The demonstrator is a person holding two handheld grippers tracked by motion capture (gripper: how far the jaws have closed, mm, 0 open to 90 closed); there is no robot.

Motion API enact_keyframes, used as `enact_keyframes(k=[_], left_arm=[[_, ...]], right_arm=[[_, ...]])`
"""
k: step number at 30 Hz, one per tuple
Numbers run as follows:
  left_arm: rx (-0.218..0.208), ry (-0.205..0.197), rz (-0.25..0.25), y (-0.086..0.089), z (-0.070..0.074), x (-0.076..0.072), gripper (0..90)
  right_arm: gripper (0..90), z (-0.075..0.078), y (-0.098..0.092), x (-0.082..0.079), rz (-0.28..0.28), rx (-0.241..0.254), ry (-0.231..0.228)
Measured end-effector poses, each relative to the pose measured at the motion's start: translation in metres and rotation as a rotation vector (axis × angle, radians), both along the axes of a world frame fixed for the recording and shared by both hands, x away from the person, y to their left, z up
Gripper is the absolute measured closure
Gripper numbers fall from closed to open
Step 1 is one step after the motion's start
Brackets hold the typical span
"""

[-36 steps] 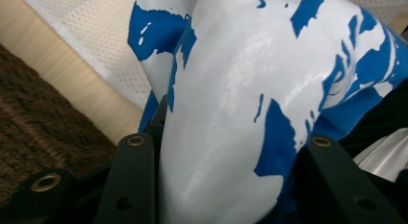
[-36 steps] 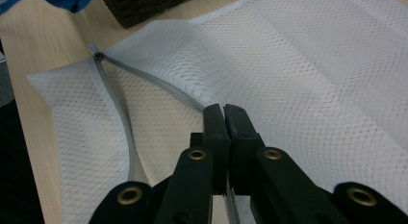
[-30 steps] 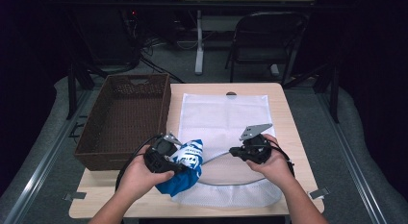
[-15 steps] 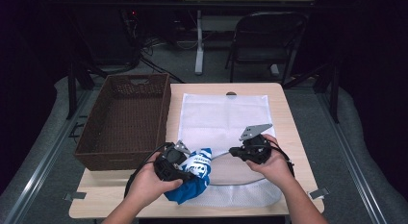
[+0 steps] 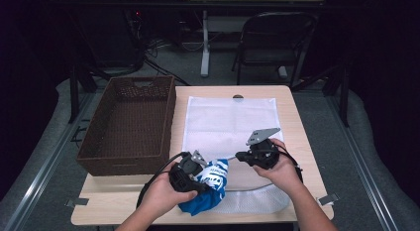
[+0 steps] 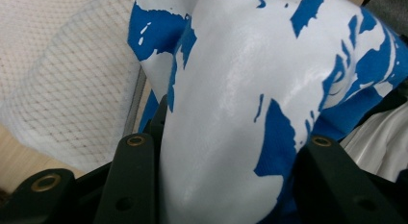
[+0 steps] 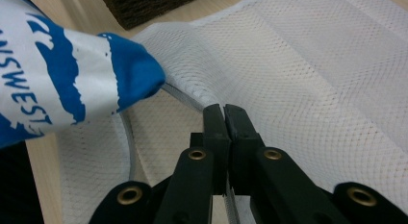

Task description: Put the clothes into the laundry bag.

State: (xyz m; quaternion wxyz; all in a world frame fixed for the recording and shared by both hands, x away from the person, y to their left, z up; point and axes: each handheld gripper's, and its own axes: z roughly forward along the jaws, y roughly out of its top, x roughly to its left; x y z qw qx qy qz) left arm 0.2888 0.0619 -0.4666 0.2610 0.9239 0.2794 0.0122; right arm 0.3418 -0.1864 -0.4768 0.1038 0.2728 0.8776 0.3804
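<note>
On the worktop (image 5: 297, 142) lies a white mesh bag (image 5: 230, 122), its long axis running from the person's edge away to the far edge, with the open mouth at the near end. The left gripper (image 5: 190, 172) holds a blue-and-white garment (image 5: 210, 189) bunched at that mouth; the bundle points from the near left toward the bag's opening, partly over the bag's lower edge. In the left gripper view the fingers (image 6: 132, 180) stand about half apart with the garment (image 6: 231, 113) packed between them and pressing on both, so they grip it. That view brings out the glossy white print on the blue cloth and the mesh (image 6: 62, 80) just beside it, details too small to read from above.

The right gripper (image 5: 241, 156) sits at the bag's near right. In the right gripper view its fingers (image 7: 215, 130) are closed tight together on the grey-edged rim of the bag (image 7: 308, 75), lifting that lip off the lower layer; the garment's tip (image 7: 130, 75) pokes toward the gap. The high view adds the brown wicker basket (image 5: 129, 127) to the left of the bag, just beside it.
</note>
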Motion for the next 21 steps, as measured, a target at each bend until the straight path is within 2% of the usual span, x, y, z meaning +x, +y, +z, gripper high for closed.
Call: enact_keyframes(k=[9, 21], left_arm=[[0.002, 0.001, -0.036, -0.014, -0.003, -0.002, 57.8], [0.001, -0.005, -0.055, -0.030, -0.010, -0.004, 57.7]], right_arm=[[88.3, 0.000, 0.001, 0.000, 0.006, -0.001, -0.006], [88.3, 0.000, 0.000, 0.000, 0.005, 0.002, -0.006]])
